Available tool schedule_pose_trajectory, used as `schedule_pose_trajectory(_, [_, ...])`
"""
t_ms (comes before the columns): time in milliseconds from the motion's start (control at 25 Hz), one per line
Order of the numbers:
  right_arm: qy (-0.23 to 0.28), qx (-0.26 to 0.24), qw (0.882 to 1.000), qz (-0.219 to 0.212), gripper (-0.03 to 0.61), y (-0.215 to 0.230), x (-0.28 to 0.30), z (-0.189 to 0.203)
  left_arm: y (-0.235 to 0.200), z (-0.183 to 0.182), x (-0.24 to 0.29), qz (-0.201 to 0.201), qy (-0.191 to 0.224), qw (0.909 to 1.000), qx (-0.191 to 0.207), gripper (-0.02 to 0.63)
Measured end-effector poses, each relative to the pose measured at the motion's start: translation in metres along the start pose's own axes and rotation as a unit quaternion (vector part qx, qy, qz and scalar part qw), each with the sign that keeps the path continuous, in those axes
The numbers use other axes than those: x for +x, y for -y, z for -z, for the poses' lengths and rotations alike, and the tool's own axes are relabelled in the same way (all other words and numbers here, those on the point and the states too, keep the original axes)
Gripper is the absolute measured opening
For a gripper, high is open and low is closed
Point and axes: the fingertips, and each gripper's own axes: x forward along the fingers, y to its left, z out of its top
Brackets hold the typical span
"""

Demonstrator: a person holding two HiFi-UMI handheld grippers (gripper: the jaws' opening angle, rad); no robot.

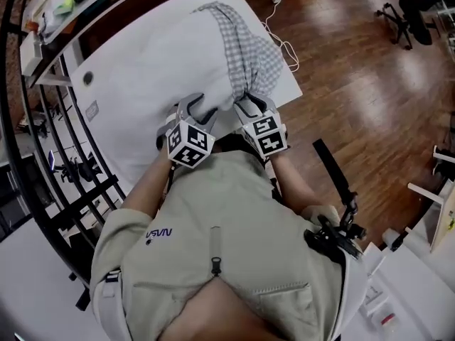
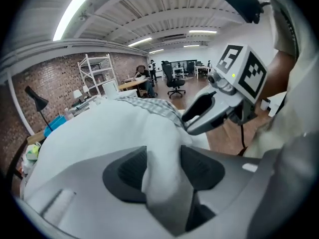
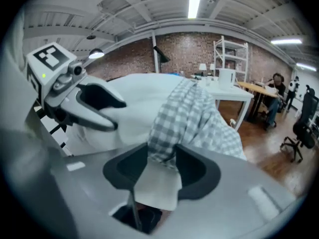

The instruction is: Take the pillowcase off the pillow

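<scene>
Pillowcase (image 1: 250, 52), a thin grey-and-white checked cloth, lies bunched in soft folds along the right side of the pillow (image 1: 167, 66). It runs from the far end to the near edge. The pillow is plump and smooth, white, and covers much of a white table (image 1: 105, 94) with a flat matte top.

Both tools sit side by side at the pillow's near edge, angled downward and away from the person's body, with the marker cubes uppermost. The left gripper (image 1: 198, 106) has its jaws standing wide. A rounded fold of the white pillow fills the gap between the dark ribbed pads (image 2: 130, 172), and I cannot tell that they squeeze it. The right gripper (image 1: 250, 105) is also spread wide. A gathered end of the checked cloth hangs between its pads, with a flap of white fabric below it, loosely enclosed rather than pinched.

The forearms reach forward from a beige shirt, elbows close to the body.

To the right of the table is a glossy wooden plank floor (image 1: 355, 112), with a white cable (image 1: 283, 47) looped on it. The gripper views show a brick wall (image 3: 194, 49), white shelving (image 2: 101, 73), desks with office chairs, and strip lights on a ribbed ceiling.
</scene>
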Motion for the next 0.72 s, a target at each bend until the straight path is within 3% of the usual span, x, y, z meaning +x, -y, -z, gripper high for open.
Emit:
schedule_pose_trajectory(120, [-0.010,-0.021,1.000,0.007,0.171,-0.005,0.023,0.008,-0.010,0.001,0.003,-0.023,0.002,0.9996,0.018,0.135])
schedule_pose_trajectory(240, [-0.010,-0.031,0.999,0.037,0.069,0.006,0.030,0.001,-0.019,-0.006,-0.005,-0.034,0.014,0.9991,0.019,0.036])
schedule_pose_trajectory(440, [0.035,-0.038,0.994,0.100,0.017,0.045,0.003,-0.036,-0.061,-0.046,-0.042,-0.059,0.076,0.9948,-0.035,0.023])
schedule_pose_trajectory(600, [0.070,-0.054,0.982,0.169,0.015,0.086,-0.019,-0.069,-0.094,-0.076,-0.079,-0.076,0.118,0.9893,-0.040,0.023])
schedule_pose_trajectory(720, [0.062,-0.014,0.973,0.223,0.014,0.135,-0.029,-0.065,-0.108,-0.071,-0.103,-0.092,0.133,0.9840,-0.074,0.020])
